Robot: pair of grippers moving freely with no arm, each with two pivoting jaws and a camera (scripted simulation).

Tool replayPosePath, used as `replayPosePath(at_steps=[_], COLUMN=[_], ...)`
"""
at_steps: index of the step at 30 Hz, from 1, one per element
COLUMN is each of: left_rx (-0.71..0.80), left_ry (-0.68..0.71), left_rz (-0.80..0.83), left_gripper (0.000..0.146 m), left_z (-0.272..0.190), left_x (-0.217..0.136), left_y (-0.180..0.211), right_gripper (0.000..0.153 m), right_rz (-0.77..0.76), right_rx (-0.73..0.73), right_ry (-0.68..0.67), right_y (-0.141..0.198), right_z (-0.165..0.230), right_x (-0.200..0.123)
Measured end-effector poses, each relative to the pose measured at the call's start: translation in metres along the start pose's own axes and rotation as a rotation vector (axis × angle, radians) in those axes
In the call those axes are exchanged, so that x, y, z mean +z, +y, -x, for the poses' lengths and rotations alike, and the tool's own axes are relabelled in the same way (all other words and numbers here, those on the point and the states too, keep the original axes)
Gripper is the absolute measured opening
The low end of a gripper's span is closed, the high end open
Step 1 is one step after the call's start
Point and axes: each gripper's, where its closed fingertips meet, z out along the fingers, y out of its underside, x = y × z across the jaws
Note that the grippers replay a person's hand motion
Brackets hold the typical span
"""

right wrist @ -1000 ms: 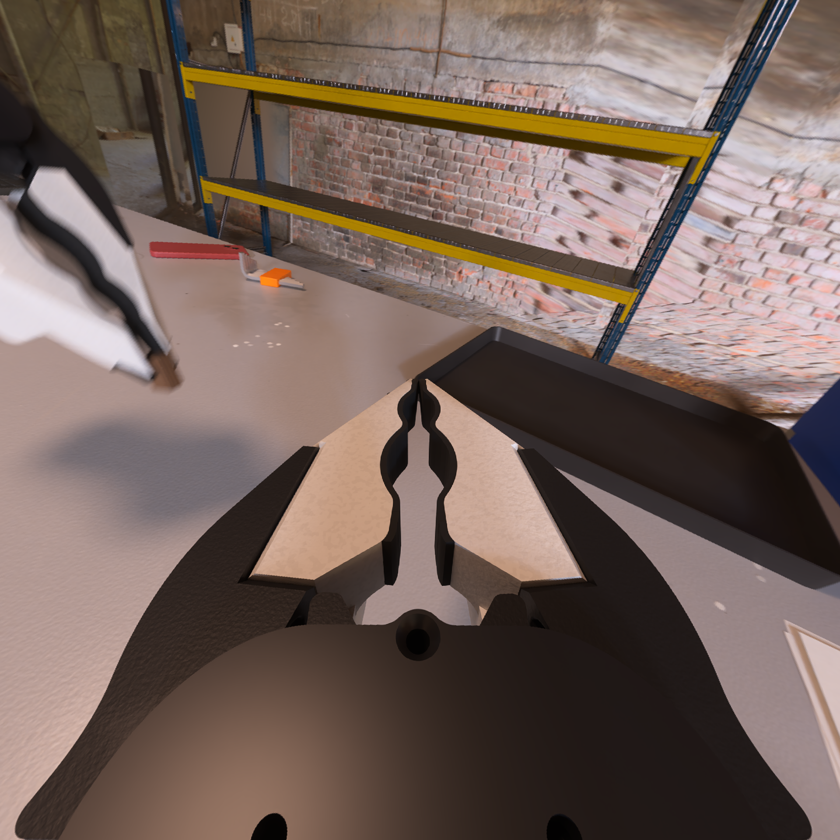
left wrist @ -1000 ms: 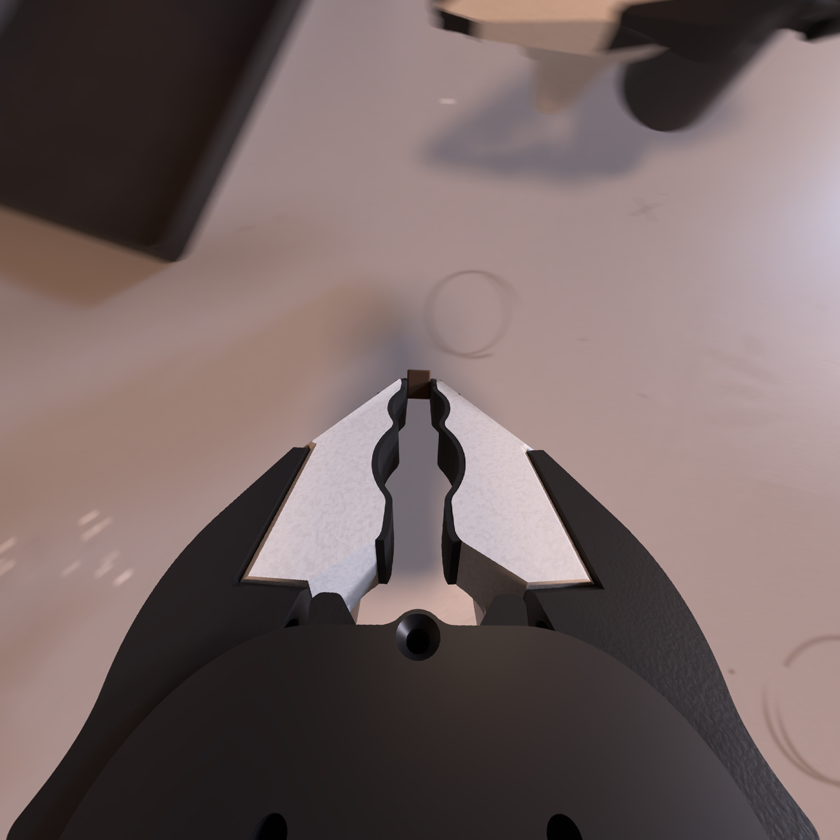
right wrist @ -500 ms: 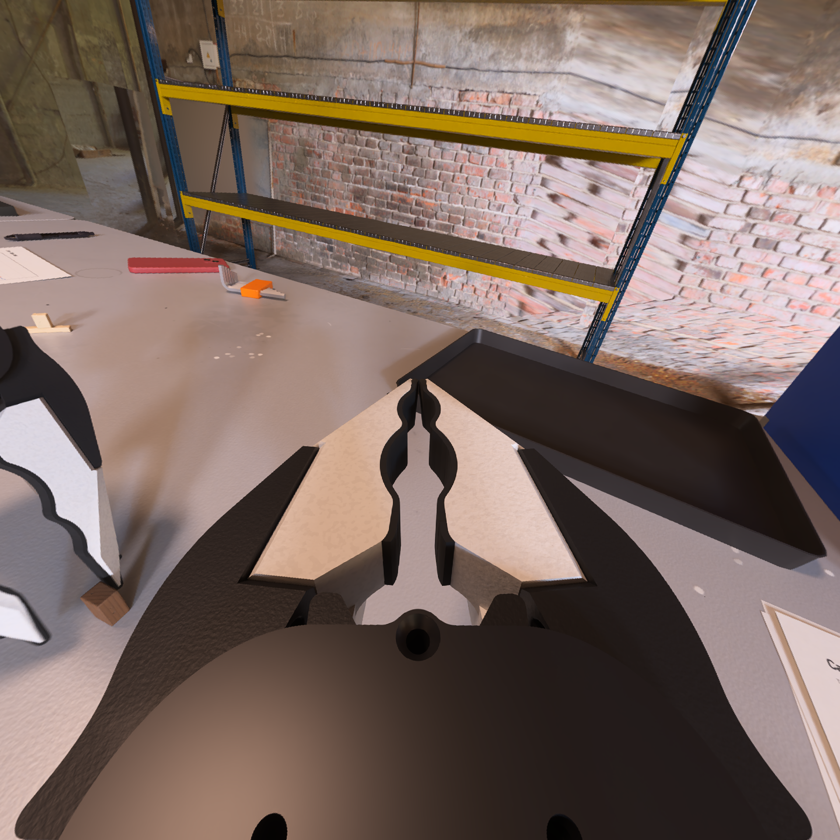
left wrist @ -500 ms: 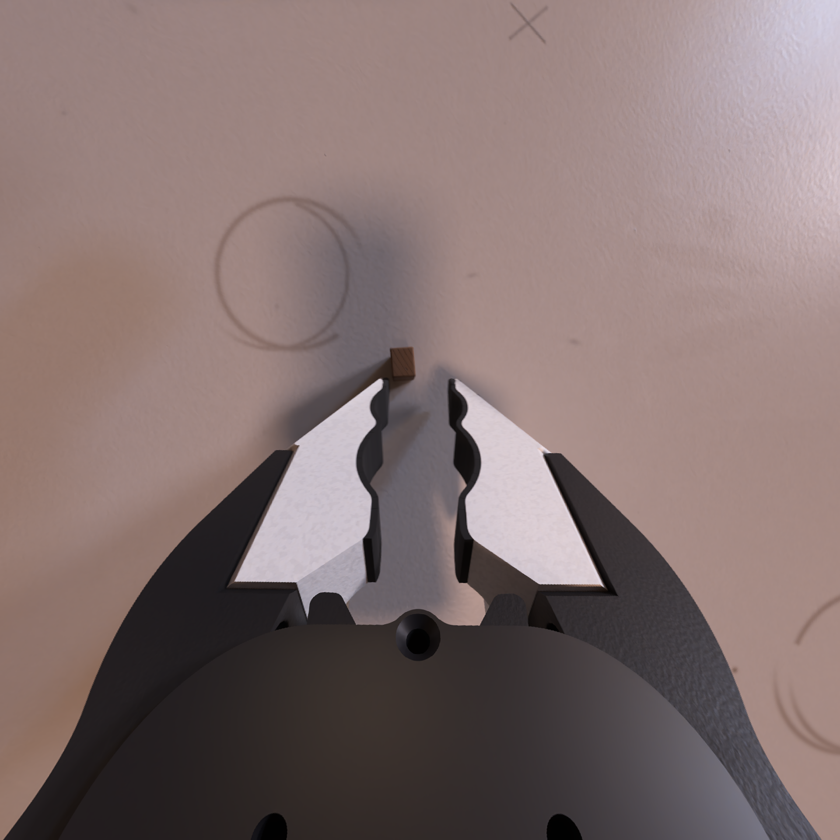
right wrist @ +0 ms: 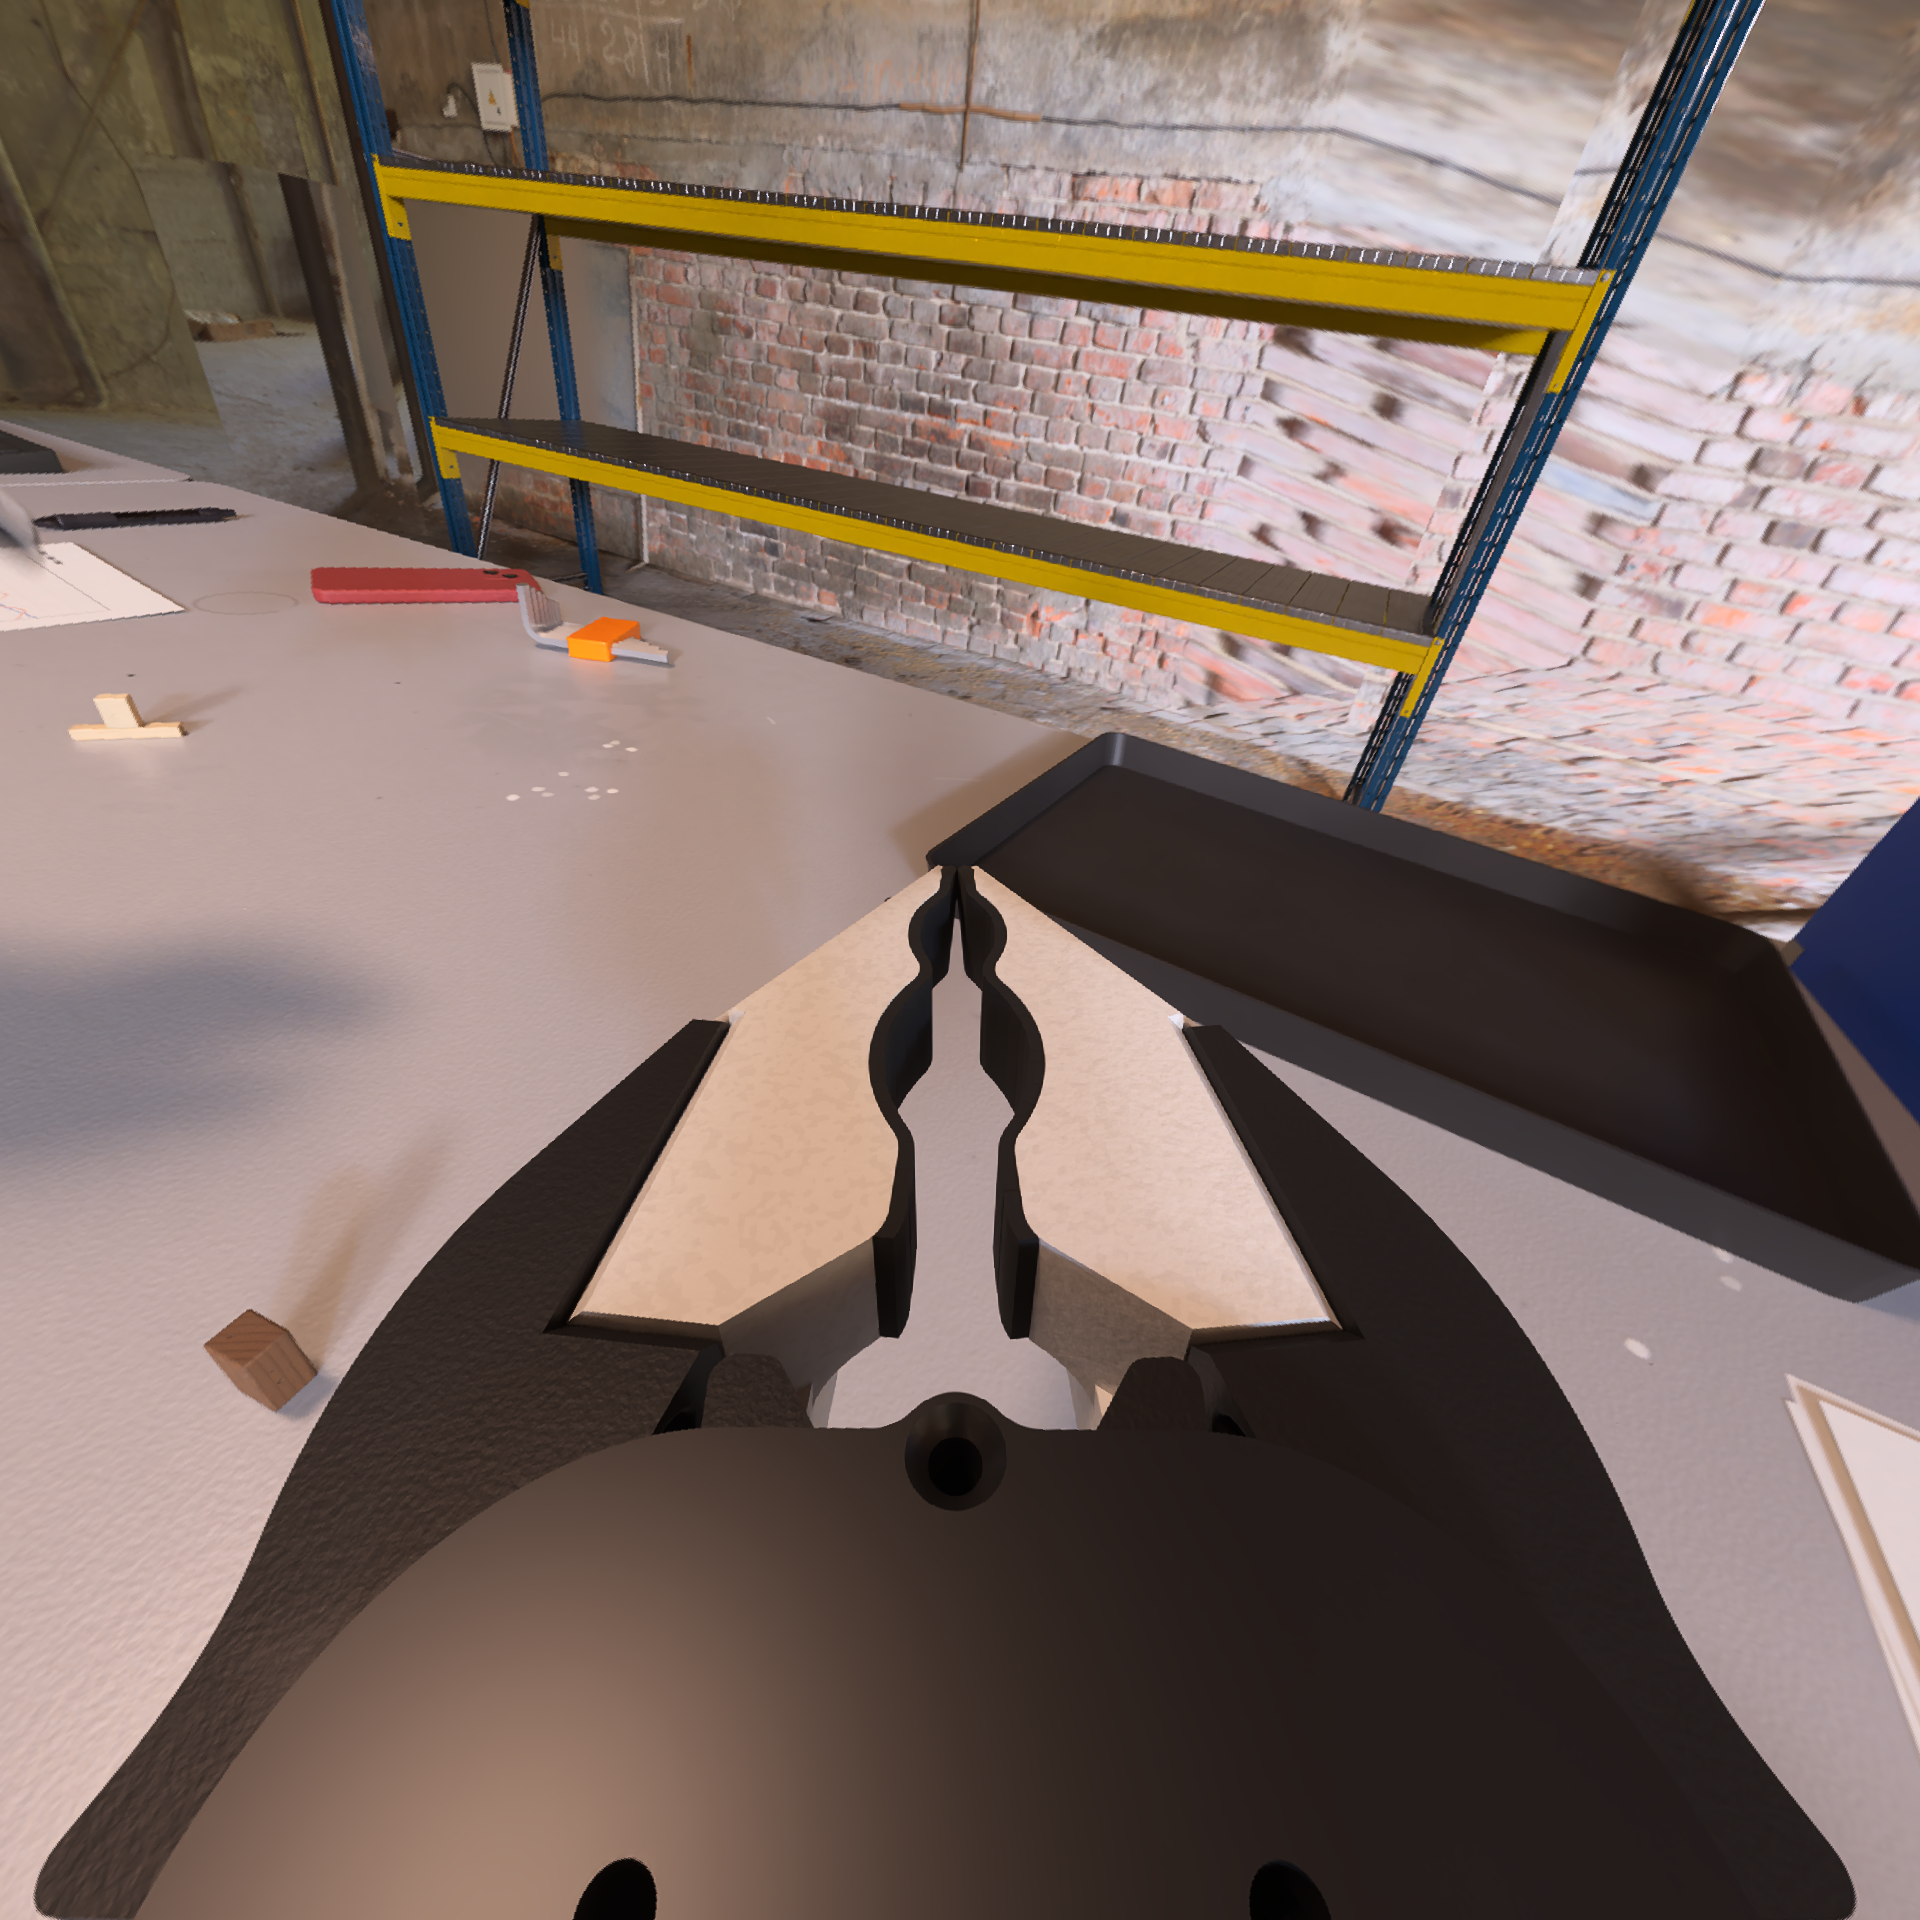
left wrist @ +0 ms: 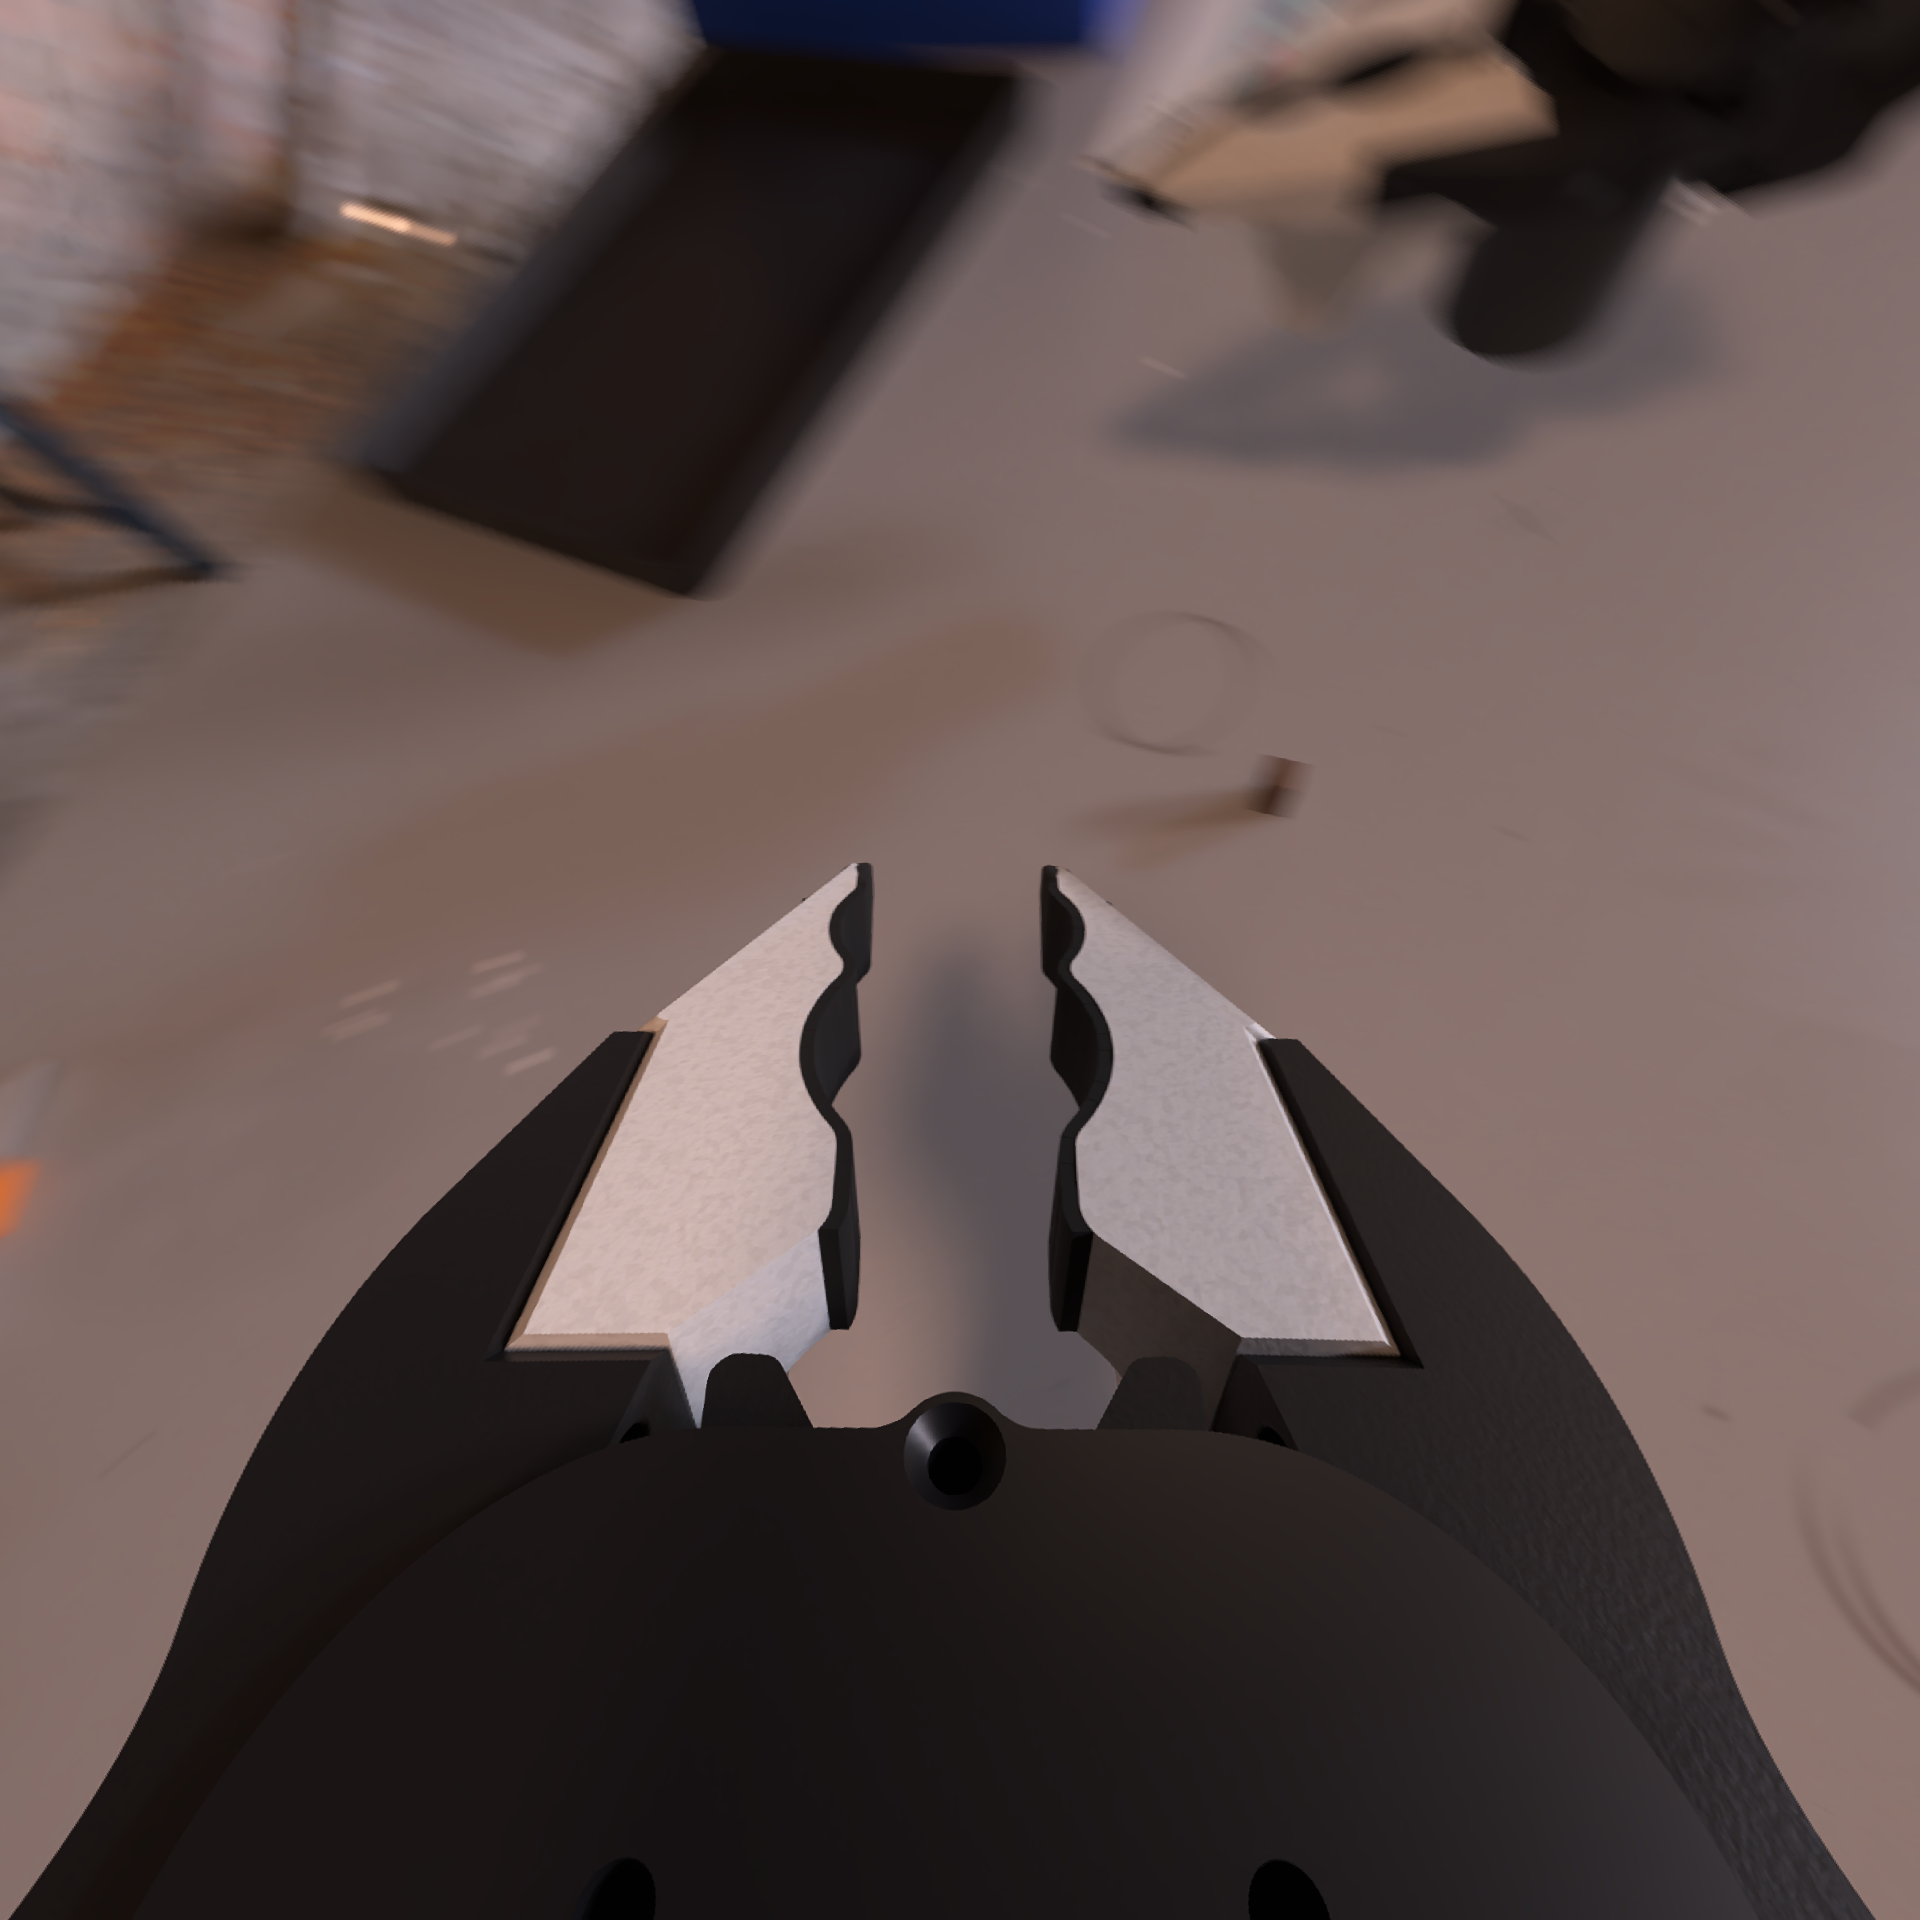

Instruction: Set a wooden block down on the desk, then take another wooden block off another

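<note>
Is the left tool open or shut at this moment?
Open. The left tool shows a clear gap between its tips and holds nothing; the brown block lies on the desk.

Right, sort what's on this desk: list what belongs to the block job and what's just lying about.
Part of the job:
- small brown wooden cube, lying free on the grey desk
- pale wooden blocks stacked in a T shape
- left gripper, open and empty
- right gripper, shut and empty

Just lying about:
- black shallow tray
- red flat phone
- orange-handled tool
- black pen
- white paper sheets
</note>
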Motion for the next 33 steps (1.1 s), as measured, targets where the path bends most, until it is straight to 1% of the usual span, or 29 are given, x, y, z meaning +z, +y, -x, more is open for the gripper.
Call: replayPosePath(at_steps=[2, 3, 4, 5, 7, 9, 10, 11, 13, 15, 19, 24, 27, 29, 33], left_rx=[-0.059, -0.084, -0.112, -0.146, -0.242, -0.377, -0.434, -0.465, -0.470, -0.464, -0.468, -0.488, -0.506, -0.515, -0.485], left_ry=[-0.231, -0.326, -0.397, -0.433, -0.394, -0.293, -0.213, -0.169, -0.164, -0.152, -0.145, -0.129, -0.129, -0.121, -0.123], left_rz=[-0.059, -0.037, 0.030, 0.131, 0.353, 0.488, 0.534, 0.573, 0.663, 0.711, 0.737, 0.760, 0.746, 0.737, 0.735], left_gripper=[0.021, 0.016, 0.014, 0.014, 0.016, 0.018, 0.019, 0.022, 0.024, 0.025, 0.024, 0.021, 0.016, 0.007, 0.007], left_z=[0.066, 0.097, 0.126, 0.149, 0.180, 0.188, 0.184, 0.181, 0.177, 0.173, 0.172, 0.172, 0.174, 0.173, 0.172], left_x=[-0.057, -0.081, -0.102, -0.116, -0.127, -0.118, -0.109, -0.100, -0.088, -0.079, -0.070, -0.067, -0.066, -0.065, -0.064], left_y=[-0.003, 0.006, 0.022, 0.045, 0.098, 0.146, 0.166, 0.183, 0.211, 0.225, 0.239, 0.247, 0.247, 0.247, 0.245], right_gripper=[0.000, 0.000, 0.000, 0.000, 0.000, 0.000, 0.000, 0.000, 0.000, 0.000, 0.000, 0.000, 0.000, 0.000, 0.000], right_rz=[0.009, 0.012, 0.015, 0.016, 0.014, 0.014, 0.014, 0.015, 0.019, 0.023, 0.030, 0.033, 0.036, 0.038, 0.036], right_rx=[0.018, 0.025, 0.029, 0.029, 0.021, 0.013, 0.009, 0.007, 0.006, 0.009, 0.019, 0.021, 0.024, 0.026, 0.022], right_ry=[-0.010, -0.015, -0.019, -0.021, -0.023, -0.023, -0.022, -0.021, -0.019, -0.020, -0.024, -0.021, -0.020, -0.022, -0.022], right_y=[0.003, 0.004, 0.005, 0.005, 0.004, 0.003, 0.003, 0.003, 0.004, 0.006, 0.008, 0.009, 0.010, 0.011, 0.010], right_z=[0.001, 0.002, 0.003, 0.004, 0.005, 0.006, 0.006, 0.006, 0.006, 0.005, 0.004, 0.003, 0.002, 0.002, 0.003], right_x=[0.002, 0.002, 0.003, 0.003, 0.002, 0.002, 0.002, 0.002, 0.002, 0.002, 0.003, 0.003, 0.003, 0.003, 0.003])
